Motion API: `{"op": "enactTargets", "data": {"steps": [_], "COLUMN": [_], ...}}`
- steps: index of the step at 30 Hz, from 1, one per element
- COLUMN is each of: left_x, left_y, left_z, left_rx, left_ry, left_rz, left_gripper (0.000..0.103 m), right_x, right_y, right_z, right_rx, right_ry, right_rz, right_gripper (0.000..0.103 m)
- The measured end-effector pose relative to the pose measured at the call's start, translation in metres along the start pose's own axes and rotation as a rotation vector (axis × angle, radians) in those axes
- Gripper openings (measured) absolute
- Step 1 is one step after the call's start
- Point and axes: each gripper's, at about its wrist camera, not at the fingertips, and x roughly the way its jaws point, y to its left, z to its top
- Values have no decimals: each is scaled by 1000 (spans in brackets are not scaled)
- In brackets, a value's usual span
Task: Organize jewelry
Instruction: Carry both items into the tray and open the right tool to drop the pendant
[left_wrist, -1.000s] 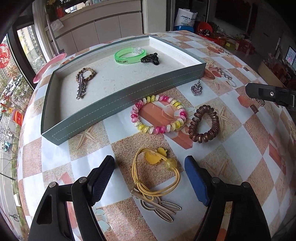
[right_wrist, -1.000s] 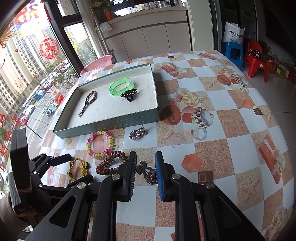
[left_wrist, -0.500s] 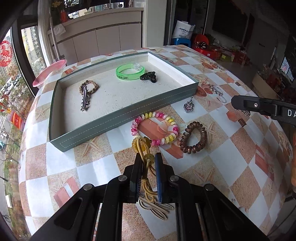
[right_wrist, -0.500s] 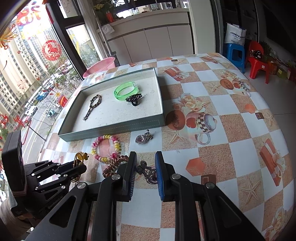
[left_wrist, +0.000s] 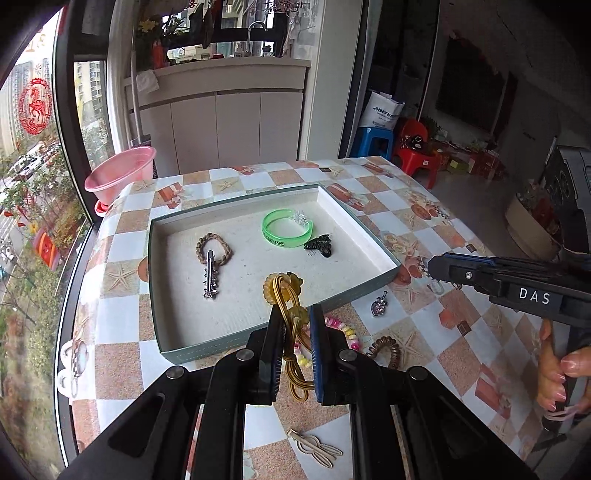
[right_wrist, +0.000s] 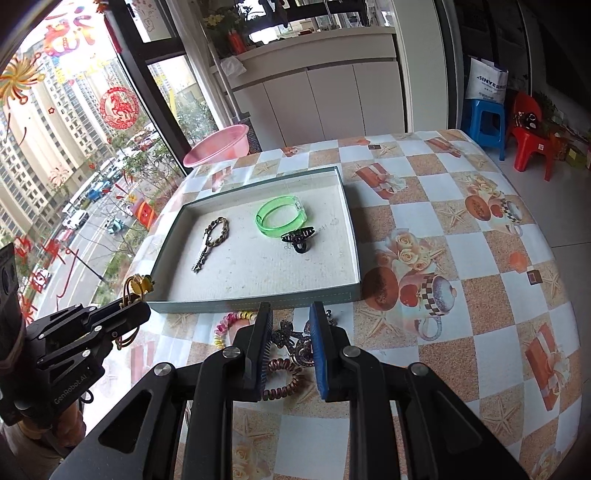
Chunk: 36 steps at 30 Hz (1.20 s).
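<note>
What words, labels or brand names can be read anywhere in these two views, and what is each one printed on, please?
"DAS": white label on the right gripper.
"GenRobot.AI": side of the left gripper.
"SINYER…" (partly legible): white bag by the blue stool.
Green bracelet: dark printed tag, too small to read.

Green bangle (left_wrist: 287, 229); checkered tablecloth (right_wrist: 461, 295)
</note>
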Motion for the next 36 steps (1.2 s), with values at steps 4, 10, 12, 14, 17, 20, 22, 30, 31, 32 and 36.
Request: {"op": "enactTargets", "data": {"steps": [4,10,12,14,17,20,22,30,31,32,36], "left_x": [-3,14,25,39,62,85,98,130,133,136,146], "left_y": [17,46,51,55,59,64,66,59,59,59,59], "left_z": [23,51,56,59,58,51,44,33,32,32,32], "left_rx": [-48,-140,-150,-152,-159,-168,-169,-115,-112,-111,-98], "left_ry": [-34,-33,-22,-9,21,65,92,138,140,143,153], "left_rz": [30,59,70,93,115,128,130,165,171,175,204], "left_gripper": [26,26,26,26,26,26,26,26,26,26,26], "right_x": [6,29,39,52,73,97,113,161,163,165,171], "right_y": [5,9,9,9,10,10,11,11,11,11,12], "right_z": [27,66,77,84,88,84,78,63,63,64,67], "right_rx": [15,54,63,65,64,69,78,89,84,75,39], "right_ry": [-3,28,38,51,80,126,160,234,231,227,209], "right_rz": [36,81,84,78,69,70,82,76,64,50,3], "right_gripper": [22,22,22,22,22,22,22,22,22,22,22]}}
